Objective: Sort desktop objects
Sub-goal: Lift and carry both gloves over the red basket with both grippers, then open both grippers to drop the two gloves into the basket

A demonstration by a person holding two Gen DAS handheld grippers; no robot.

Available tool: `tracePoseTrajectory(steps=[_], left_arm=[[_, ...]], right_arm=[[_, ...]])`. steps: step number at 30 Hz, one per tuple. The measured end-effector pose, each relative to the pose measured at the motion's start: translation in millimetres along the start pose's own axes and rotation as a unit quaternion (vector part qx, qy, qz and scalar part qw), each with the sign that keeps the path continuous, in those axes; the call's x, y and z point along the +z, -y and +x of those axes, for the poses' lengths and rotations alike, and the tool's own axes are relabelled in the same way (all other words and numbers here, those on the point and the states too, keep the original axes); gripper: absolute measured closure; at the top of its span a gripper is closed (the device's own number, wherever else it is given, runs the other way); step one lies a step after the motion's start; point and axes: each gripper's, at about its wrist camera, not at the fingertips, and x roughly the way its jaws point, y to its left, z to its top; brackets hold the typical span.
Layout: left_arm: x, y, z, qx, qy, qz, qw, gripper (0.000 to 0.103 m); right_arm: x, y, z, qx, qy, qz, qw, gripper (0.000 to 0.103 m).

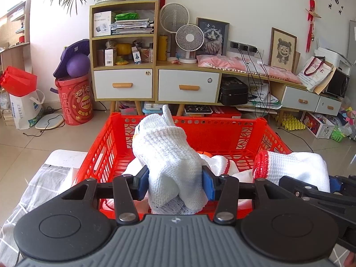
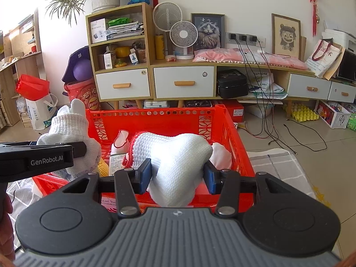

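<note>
With both tongs, left and right, each pinching a glove over the crate, I'd lower before letting go.

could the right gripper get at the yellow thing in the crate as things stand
Probably not yet: the right gripper is shut on a white glove, and the yellow thing lies low in the crate, partly hidden.

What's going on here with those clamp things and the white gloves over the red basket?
A person is tidying up with a hand-held gripper in each hand. The left hand-held gripper is shut on one white knit glove, and the right hand-held gripper is shut on another white glove with a red cuff. Both gloves are held over the red basket, which already has other items lying inside.
</note>
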Motion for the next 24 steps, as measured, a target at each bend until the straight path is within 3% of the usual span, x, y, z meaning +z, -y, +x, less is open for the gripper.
tracePoseTrajectory(steps=[8, 13, 16, 18, 24], left_arm=[[1.3, -3.4, 18.7, -0.005, -0.008, 0.004, 0.9999, 0.052], [3.5, -5.5, 22.2, -0.008, -0.007, -0.001, 0.9999, 0.048], [6.7, -9.8, 18.6, -0.007, -0.002, -0.011, 0.9999, 0.047], [10.6, -13.9, 12.5, -0.007, 0.007, -0.017, 0.9998, 0.038], [21.1, -28.6, -10.9, 0.005, 0.022, -0.015, 0.9996, 0.037]], right_arm=[[-0.6, -0.6, 18.2, -0.002, 0.001, 0.002, 1.0, 0.054], [-1.8, -3.1, 20.3, -0.007, 0.011, -0.004, 1.0, 0.039], [0.2, -3.3, 16.3, -0.009, 0.019, -0.009, 1.0, 0.038], [2.2, -0.5, 10.8, -0.007, 0.03, -0.004, 1.0, 0.037], [6.3, 1.3, -12.9, 0.022, 0.034, -0.001, 0.999, 0.034]])
